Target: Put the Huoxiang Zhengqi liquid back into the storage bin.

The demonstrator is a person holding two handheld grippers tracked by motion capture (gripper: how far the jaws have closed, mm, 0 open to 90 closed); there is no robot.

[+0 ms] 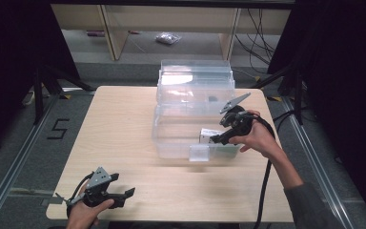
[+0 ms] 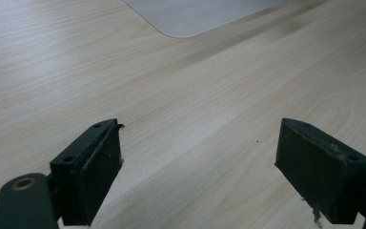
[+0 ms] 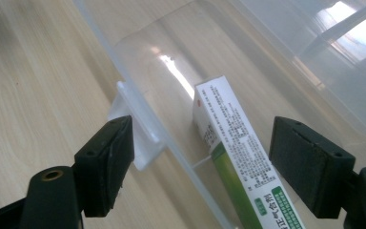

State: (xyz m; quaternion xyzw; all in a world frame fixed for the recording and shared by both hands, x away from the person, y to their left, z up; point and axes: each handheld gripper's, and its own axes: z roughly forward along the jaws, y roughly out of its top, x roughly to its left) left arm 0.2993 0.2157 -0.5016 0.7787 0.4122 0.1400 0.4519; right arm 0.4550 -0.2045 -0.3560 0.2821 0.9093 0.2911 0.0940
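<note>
A white and green carton (image 1: 208, 135) (image 3: 231, 143) lies flat inside a clear plastic bin (image 1: 171, 143), near its front wall. My right gripper (image 1: 217, 138) (image 3: 209, 164) hangs open over that front wall (image 3: 138, 109); one jaw is outside the bin and the other inside, beyond the carton. Neither jaw touches the carton. My left gripper (image 1: 123, 185) (image 2: 198, 174) is open with nothing between its jaws. It is held low over bare wood at the table's (image 1: 124, 124) near left corner.
The bin's clear lid (image 1: 195, 76) stands open behind it. A clear latch tab (image 1: 199, 152) (image 3: 128, 119) sticks out from the front wall. A rounded corner of clear plastic (image 2: 195, 16) shows far ahead of the left gripper. Wood tabletop spreads left of the bin.
</note>
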